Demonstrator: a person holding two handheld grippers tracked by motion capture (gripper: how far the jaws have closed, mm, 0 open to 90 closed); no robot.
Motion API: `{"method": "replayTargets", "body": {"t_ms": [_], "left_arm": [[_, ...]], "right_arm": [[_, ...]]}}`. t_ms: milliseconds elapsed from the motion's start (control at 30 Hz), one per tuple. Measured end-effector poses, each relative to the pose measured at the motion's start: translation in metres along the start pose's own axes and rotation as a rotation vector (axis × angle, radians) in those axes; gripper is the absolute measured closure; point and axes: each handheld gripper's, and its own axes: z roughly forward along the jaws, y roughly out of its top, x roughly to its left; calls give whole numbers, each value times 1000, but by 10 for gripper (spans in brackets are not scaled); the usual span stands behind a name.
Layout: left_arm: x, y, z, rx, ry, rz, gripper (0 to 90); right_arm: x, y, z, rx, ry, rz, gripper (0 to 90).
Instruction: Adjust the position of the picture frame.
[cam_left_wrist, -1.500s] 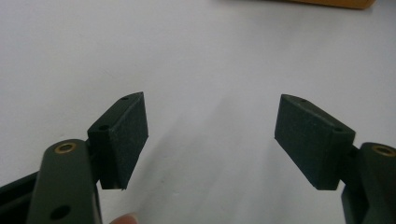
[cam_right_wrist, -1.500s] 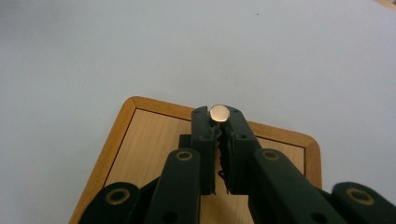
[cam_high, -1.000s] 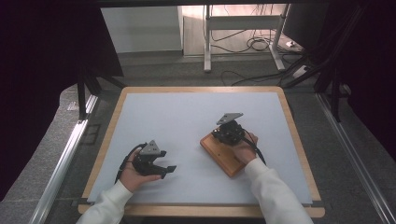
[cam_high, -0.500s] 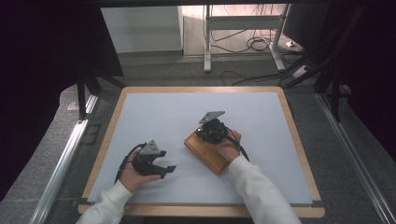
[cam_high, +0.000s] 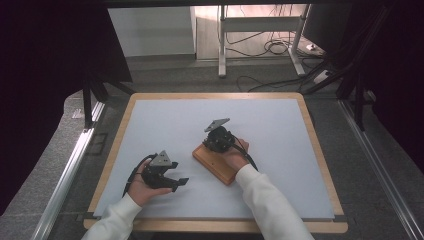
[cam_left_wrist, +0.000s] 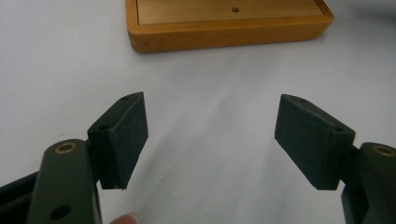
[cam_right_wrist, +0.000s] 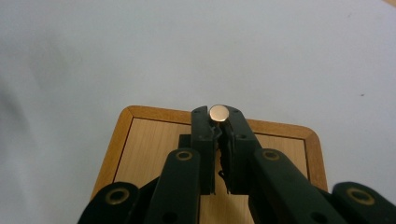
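A flat wooden box (cam_high: 214, 163) lies on the white table top (cam_high: 280, 125), just right of centre near the front. Its lid carries a small round metal knob (cam_right_wrist: 219, 113). My right gripper (cam_right_wrist: 219, 122) is shut on that knob, jaws pinched around it over the lid (cam_right_wrist: 140, 144); in the high view the right gripper (cam_high: 218, 140) sits on the box's far end. My left gripper (cam_high: 179, 184) rests low at the front left, open, aimed at the box. Between its wide-apart pads (cam_left_wrist: 125, 135) is bare table, with the box's edge (cam_left_wrist: 229, 35) beyond.
The table has a wooden rim (cam_high: 325, 165). Metal rails (cam_high: 70, 165) run along both sides on the floor. A stand's legs and loose cables (cam_high: 270, 47) lie behind the table. A fingertip (cam_left_wrist: 125, 218) shows under the left gripper.
The right gripper and the wooden box have slid left across the table, toward the left gripper. The left gripper has stayed where it was, still open.
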Motion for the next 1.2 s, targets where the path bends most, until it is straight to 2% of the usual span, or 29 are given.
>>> {"method": "replayTargets", "body": {"t_ms": [133,167,233,300,433,533,667,800,867,1033,1200], "left_arm": [[0,0,0,1,1,-2,254],[0,0,0,-1,1,-3,254],[0,-1,0,0,2,-1,254],[0,-1,0,0,4,-1,254],[0,0,0,-2,6,-3,253],[-1,0,0,-2,8,-2,254],[-1,0,0,0,10,-1,254],[-1,0,1,3,11,-1,253],[-1,0,1,4,13,-2,253],[-1,0,2,2,20,-9,253],[0,0,-1,-12,38,-18,260]], "right_arm": [[-2,-2,1,-13,19,5,825],[-2,-3,-1,-21,27,5,750],[-1,-3,-5,-24,0,-3,587],[-1,-6,-14,-46,-29,-8,535],[-5,-15,-39,-99,-39,25,499],[-9,-24,-58,-115,-34,45,548],[-15,-39,-78,-106,-29,82,659],[-21,-58,-92,-91,-44,99,825],[-25,-68,-95,-81,-49,109,878],[-33,-87,-97,-55,-75,139,900],[-35,-95,-97,-40,-86,140,900]]}}
